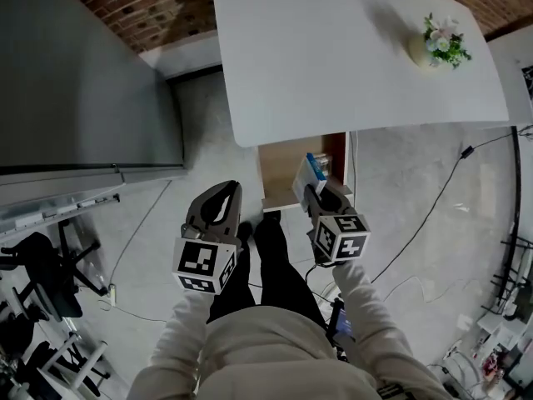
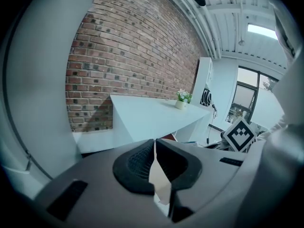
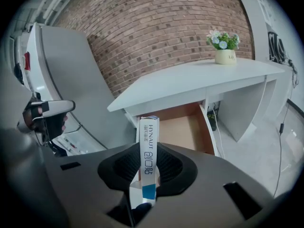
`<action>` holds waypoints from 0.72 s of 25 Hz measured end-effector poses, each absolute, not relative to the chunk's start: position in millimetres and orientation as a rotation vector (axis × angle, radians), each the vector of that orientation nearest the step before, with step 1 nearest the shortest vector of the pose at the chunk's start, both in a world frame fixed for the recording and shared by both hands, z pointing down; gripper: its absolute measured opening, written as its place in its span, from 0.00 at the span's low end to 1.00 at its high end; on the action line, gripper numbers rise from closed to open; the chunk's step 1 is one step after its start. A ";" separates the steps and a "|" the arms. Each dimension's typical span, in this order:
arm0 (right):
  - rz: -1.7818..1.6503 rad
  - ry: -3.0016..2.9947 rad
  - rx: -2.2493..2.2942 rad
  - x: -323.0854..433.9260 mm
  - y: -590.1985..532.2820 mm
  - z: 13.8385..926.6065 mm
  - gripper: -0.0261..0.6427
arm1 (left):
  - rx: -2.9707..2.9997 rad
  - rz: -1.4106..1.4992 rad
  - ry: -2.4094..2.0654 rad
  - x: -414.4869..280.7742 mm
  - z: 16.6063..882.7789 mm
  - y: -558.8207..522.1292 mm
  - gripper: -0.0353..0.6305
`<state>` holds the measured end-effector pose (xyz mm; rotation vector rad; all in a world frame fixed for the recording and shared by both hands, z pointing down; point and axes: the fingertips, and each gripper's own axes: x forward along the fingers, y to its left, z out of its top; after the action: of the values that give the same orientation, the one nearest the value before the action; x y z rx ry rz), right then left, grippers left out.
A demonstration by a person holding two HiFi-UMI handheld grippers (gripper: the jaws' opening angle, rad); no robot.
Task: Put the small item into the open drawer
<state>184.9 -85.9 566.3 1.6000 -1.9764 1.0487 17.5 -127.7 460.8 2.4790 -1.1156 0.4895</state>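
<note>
The small item is a narrow white box with a blue end [image 3: 148,158]. It stands upright between the jaws of my right gripper [image 3: 148,148], which is shut on it. In the head view the box [image 1: 313,172] and right gripper [image 1: 323,193] hover at the front edge of the open wooden drawer [image 1: 283,167] under the white desk [image 1: 350,48]. The right gripper view has the drawer [image 3: 185,127] just beyond the box, with its inside bare. My left gripper [image 1: 225,197] hangs left of the drawer front. Its jaws [image 2: 154,145] are shut with nothing between them.
A potted flower [image 1: 441,45] stands at the desk's far right. A tall grey cabinet [image 1: 83,82] rises at the left, with a chair [image 1: 33,282] below it. Cables [image 1: 433,211] trail over the floor on the right. The person's legs [image 1: 275,265] stand before the drawer.
</note>
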 end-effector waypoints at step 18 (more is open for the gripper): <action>1.051 -1.805 1.377 169.3 -110.3 674.9 0.20 | 2.330 0.498 -1.292 -11.2 484.6 -120.2 0.10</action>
<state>169.3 -110.3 674.9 1.3772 -1.8047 1.0510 -11.2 -120.2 484.6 2.3304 -1.2922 0.4983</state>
